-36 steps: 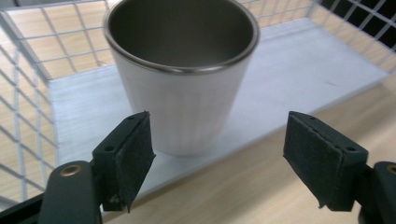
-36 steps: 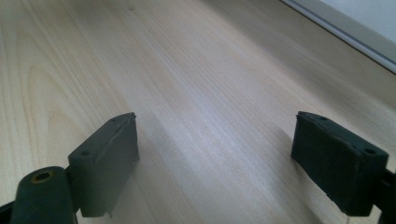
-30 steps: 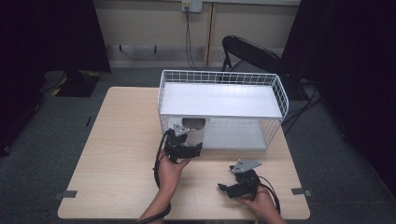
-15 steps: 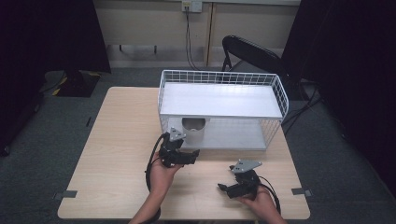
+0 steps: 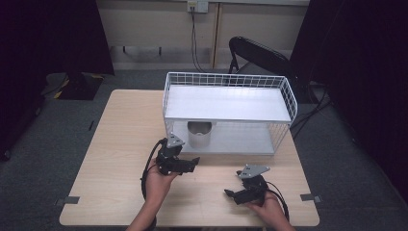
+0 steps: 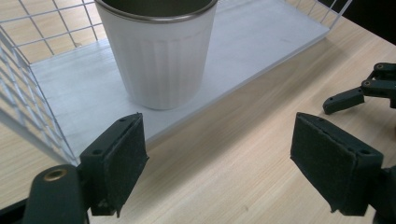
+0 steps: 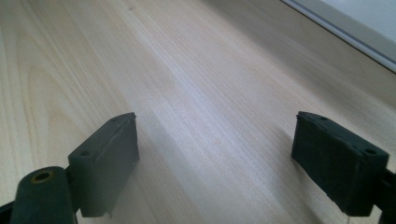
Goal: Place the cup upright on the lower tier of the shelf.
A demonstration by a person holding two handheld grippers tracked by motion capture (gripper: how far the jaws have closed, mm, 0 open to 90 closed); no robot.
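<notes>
We are looking at two black handheld tools. The left gripper (image 5: 191, 162) is showing a grey three-cornered plate on top and a black cable looping from its rear. The right gripper (image 5: 232, 194) is carrying the same grey plate and a black cable trailing behind. In the gripper views, each jaw is wearing a dark, felt-like rectangular pad with small screw holes, and a brass-coloured bushing is glinting at the lower left hinge.
</notes>
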